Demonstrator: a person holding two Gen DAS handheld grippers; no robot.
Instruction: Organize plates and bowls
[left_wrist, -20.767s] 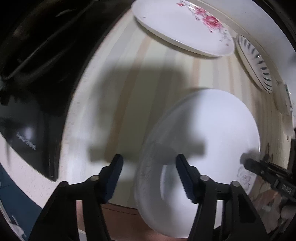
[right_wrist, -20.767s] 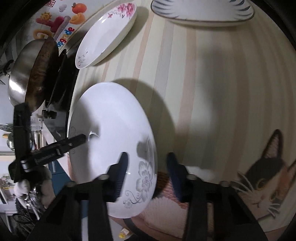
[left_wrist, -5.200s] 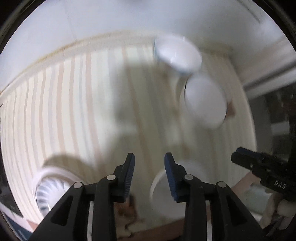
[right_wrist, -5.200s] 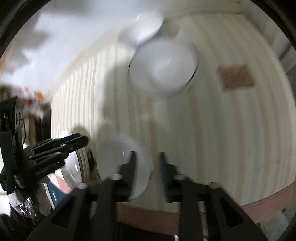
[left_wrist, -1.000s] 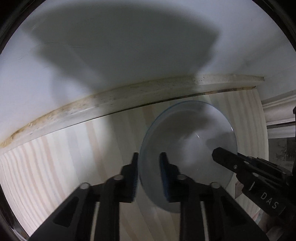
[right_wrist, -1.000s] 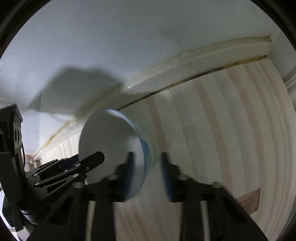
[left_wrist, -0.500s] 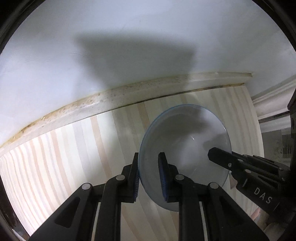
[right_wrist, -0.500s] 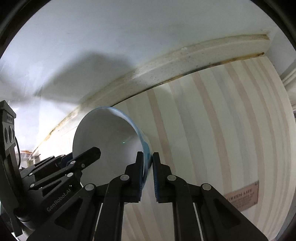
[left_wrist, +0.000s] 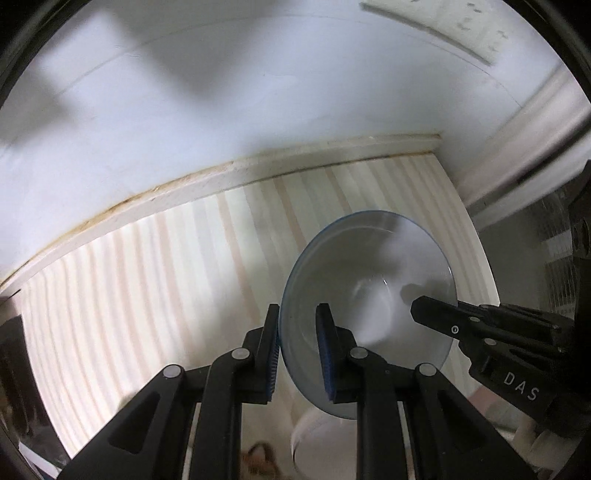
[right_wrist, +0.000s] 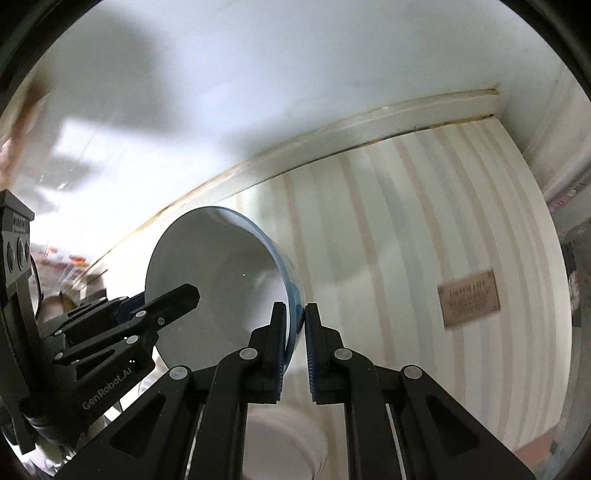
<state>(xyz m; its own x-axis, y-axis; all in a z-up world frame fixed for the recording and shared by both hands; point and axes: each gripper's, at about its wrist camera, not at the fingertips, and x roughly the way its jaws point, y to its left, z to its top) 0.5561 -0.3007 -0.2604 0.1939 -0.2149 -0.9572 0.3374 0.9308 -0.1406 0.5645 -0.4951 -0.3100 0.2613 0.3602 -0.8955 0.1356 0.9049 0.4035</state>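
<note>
Both grippers have lifted the bowl (left_wrist: 369, 295) since a second ago; more wall (left_wrist: 258, 92) and more of the counter (left_wrist: 147, 277) show now, and a white dish (right_wrist: 284, 439) has come into view below.

The left gripper (left_wrist: 297, 350) is clenched on the bowl's rim. One pad sits outside the bowl and the other sits inside. In the right view, the right gripper (right_wrist: 295, 343) is also clamped on the rim, on the other side of the bowl. So the bowl hangs between the two grippers, up off the counter. It is tilted, with its open side facing the left gripper. It is white inside and has a blue edge.

The counter has pale stripes. It runs to the wall at the far side, where a stained strip (left_wrist: 258, 166) joins them. A small brown tag (right_wrist: 469, 299) lies on the counter to the right in the right view, well apart from the bowl.

The white dish sits near the bottom edge, under the bowl. It is blurry, so its kind is hard to tell. In the left view, the white dish (left_wrist: 317, 439) shows below the bowl too.
</note>
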